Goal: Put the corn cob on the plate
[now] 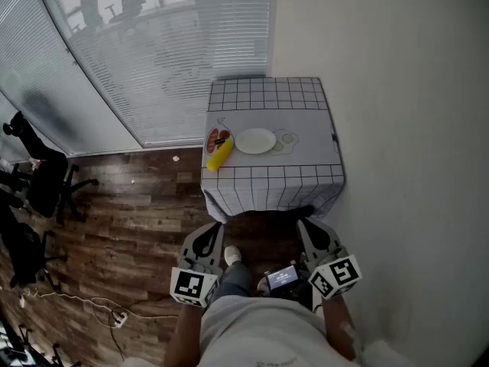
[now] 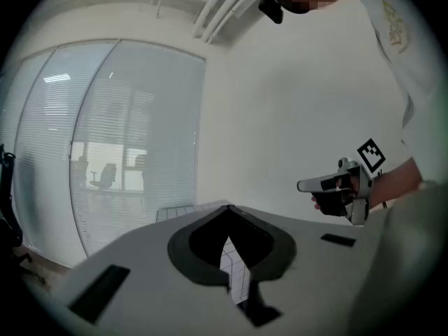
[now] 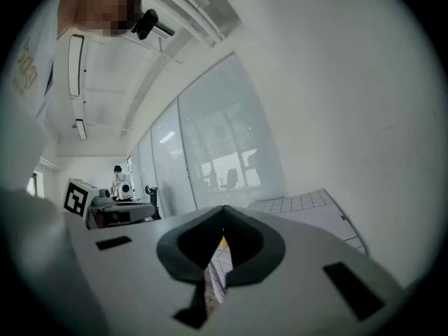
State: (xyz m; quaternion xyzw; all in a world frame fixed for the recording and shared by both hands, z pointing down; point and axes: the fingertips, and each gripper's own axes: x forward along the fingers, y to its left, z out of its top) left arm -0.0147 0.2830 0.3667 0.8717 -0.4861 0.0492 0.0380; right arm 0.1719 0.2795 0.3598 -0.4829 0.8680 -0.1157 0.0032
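The yellow corn cob (image 1: 219, 156) lies at the left of a small table with a white grid-pattern cloth (image 1: 306, 170). Just right of it stands the empty white plate (image 1: 256, 141). Both grippers hang well short of the table, close to the person's body. The left gripper (image 1: 213, 228) is shut with nothing in it, and so is the right gripper (image 1: 305, 225). In the left gripper view the closed jaws (image 2: 226, 211) point at the cloth (image 2: 236, 271). A sliver of the corn cob (image 3: 222, 242) shows past the closed right gripper (image 3: 224, 211).
A small dish with red food (image 1: 218, 138) sits behind the corn. A white wall (image 1: 397, 90) runs along the table's right side and blinds (image 1: 153, 44) stand behind it. Black office chairs (image 1: 42, 182) and a cable (image 1: 99, 308) lie on the wooden floor at the left.
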